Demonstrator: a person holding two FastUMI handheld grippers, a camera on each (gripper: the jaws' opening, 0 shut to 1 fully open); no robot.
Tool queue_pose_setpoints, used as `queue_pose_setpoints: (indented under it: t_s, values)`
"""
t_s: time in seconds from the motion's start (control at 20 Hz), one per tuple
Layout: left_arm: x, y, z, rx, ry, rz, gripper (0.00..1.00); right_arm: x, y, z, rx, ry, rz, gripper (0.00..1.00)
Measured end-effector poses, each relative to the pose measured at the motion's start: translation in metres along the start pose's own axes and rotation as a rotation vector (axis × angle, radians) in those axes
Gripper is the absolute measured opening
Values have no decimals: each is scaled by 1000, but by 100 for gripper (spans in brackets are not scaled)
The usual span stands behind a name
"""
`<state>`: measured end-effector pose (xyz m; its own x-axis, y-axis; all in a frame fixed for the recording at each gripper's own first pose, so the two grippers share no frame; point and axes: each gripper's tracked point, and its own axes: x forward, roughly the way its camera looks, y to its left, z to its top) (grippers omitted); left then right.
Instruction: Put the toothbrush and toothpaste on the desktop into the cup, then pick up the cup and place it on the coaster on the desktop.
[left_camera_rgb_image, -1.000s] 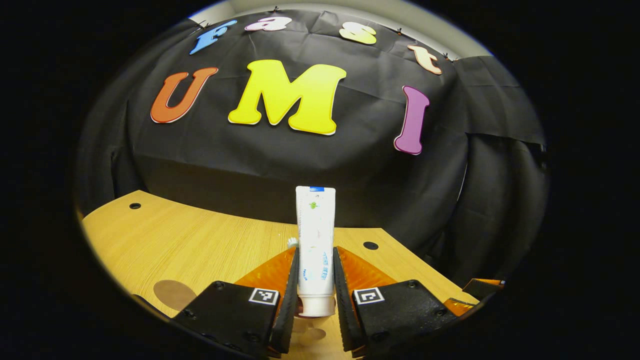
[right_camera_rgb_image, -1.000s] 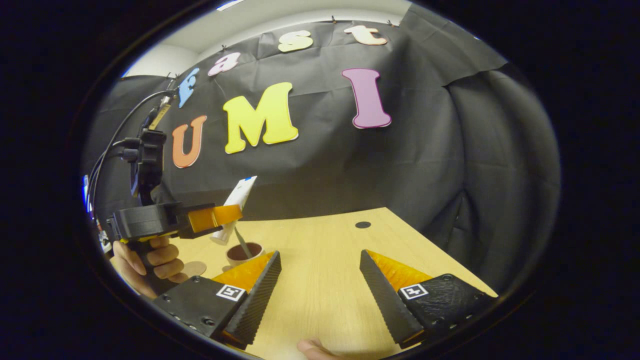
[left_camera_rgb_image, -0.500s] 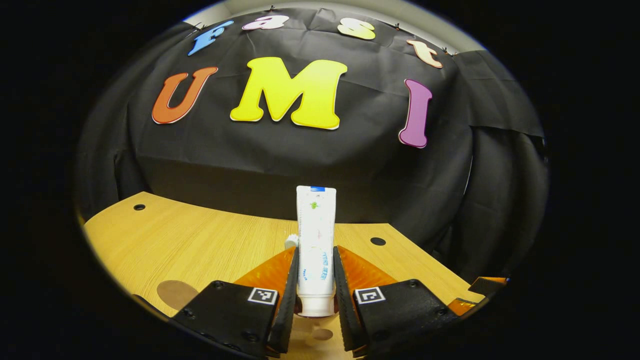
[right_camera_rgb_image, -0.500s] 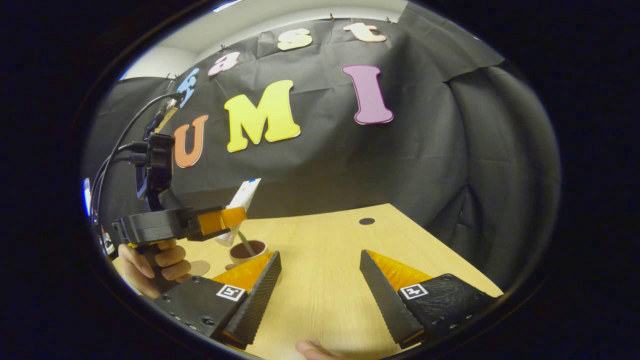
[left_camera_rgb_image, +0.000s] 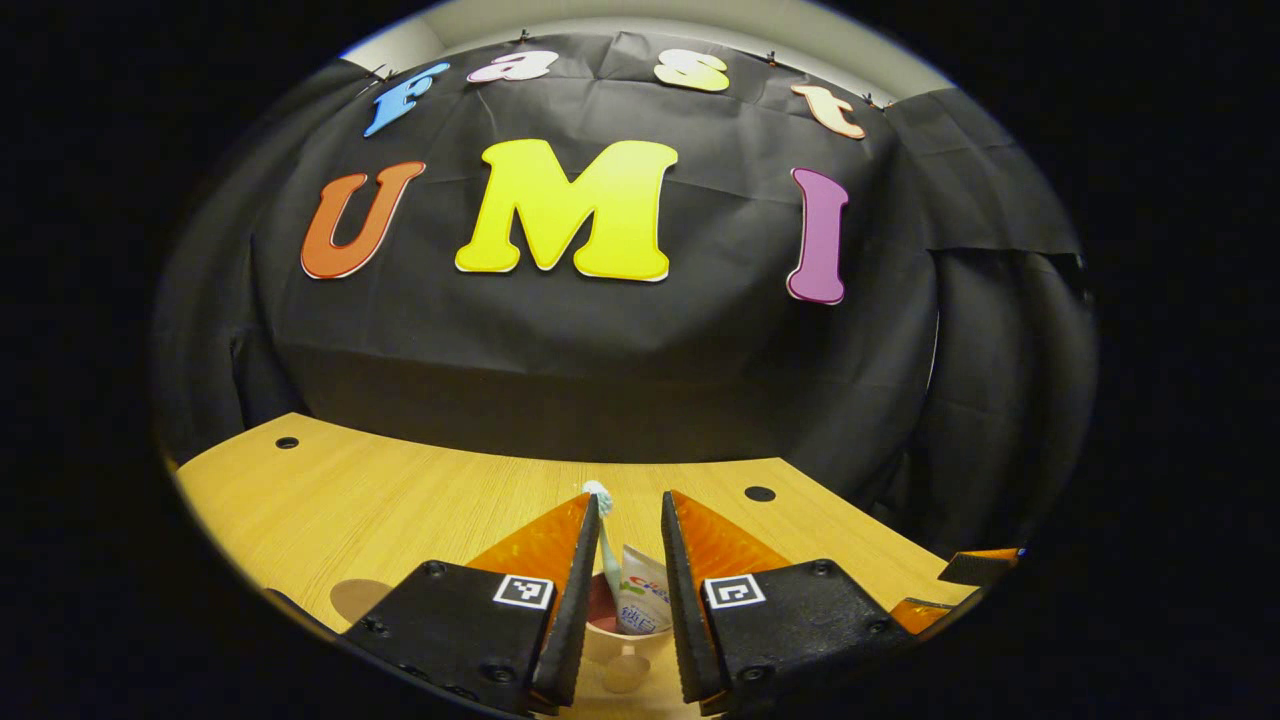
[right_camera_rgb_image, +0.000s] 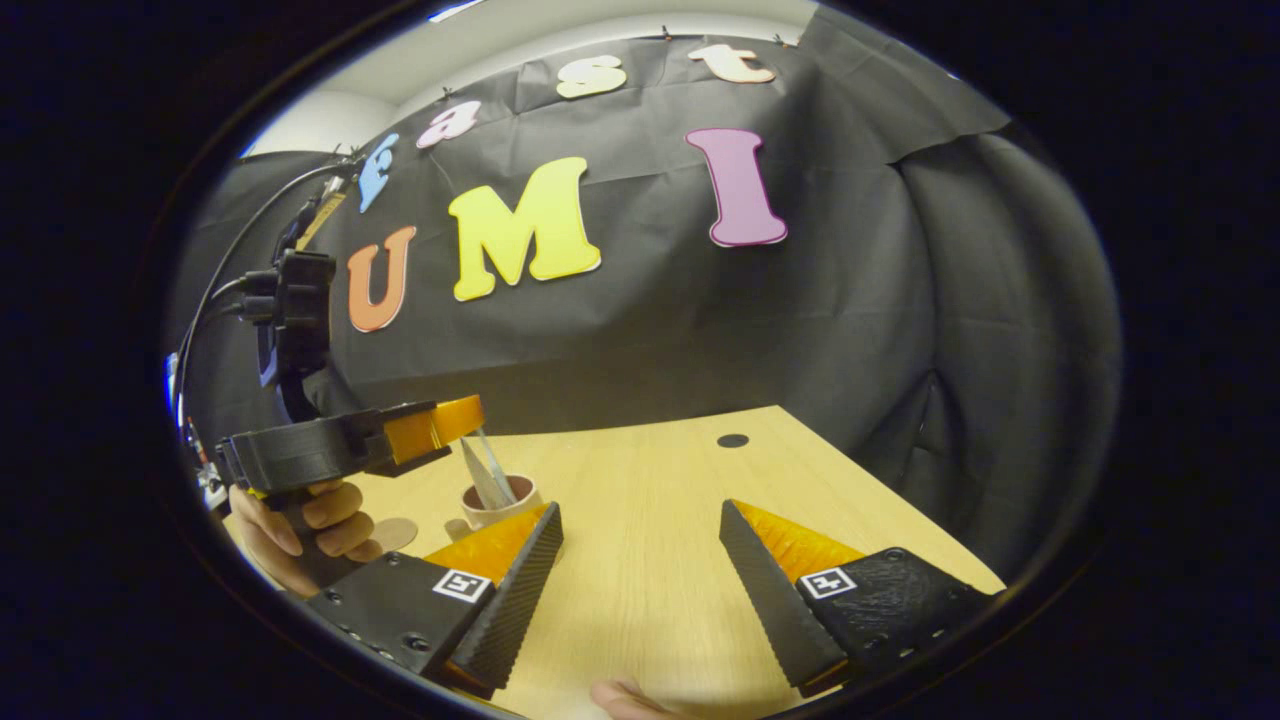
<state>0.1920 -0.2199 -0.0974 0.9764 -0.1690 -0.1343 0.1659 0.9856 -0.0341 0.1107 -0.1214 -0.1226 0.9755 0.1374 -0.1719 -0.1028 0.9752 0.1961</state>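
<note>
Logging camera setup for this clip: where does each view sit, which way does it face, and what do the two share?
Left gripper view: rides on the left gripper, looking along its fingers across the desk at the wall; cup with toothpaste and toothbrush sits just below, between the fingers.
Right gripper view: rides on the open right gripper, facing desk and wall; the left gripper and a hand show at left.
Shared: cup, toothbrush, toothpaste, coaster, desk, the left gripper.

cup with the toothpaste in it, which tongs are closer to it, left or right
Left. The left tongs hang right above the cup, which shows between their fingers in the left gripper view. The right tongs sit open off to its side, over the bare desktop.
</note>
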Motion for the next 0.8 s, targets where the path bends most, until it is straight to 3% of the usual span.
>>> queue_pose_setpoints:
  t_s: [0.1,0.25,0.3,0.35,0.4,0.45,0.55,0.6,0.65,0.8]
  values:
    - [-3,-4,0,9,5,-13,41,0,1,0,-6,4,-6,93]
    - [-14,-11,13,27,-25,-30,42,-1,3,1,-14,9,-15,96]
    - [-20,-11,20,40,-44,-24,44,0,4,3,-21,10,-21,96]
    - [-27,-11,28,58,-66,-23,52,2,5,4,-29,14,-27,96]
    - [-34,-12,35,75,-85,-25,48,1,7,6,-40,19,-31,96]
    - [-41,-15,40,91,-94,-33,60,1,10,7,-52,25,-35,96]
    - [-58,-12,50,123,-123,-23,70,0,11,12,-64,28,-62,96]
    - [-67,-9,55,136,-139,-9,85,0,17,12,-67,31,-62,96]
    - [-75,-5,57,145,-140,2,91,-2,24,14,-67,38,-50,96]
    - [-98,11,54,134,-116,34,93,-4,43,11,-85,71,-11,96]
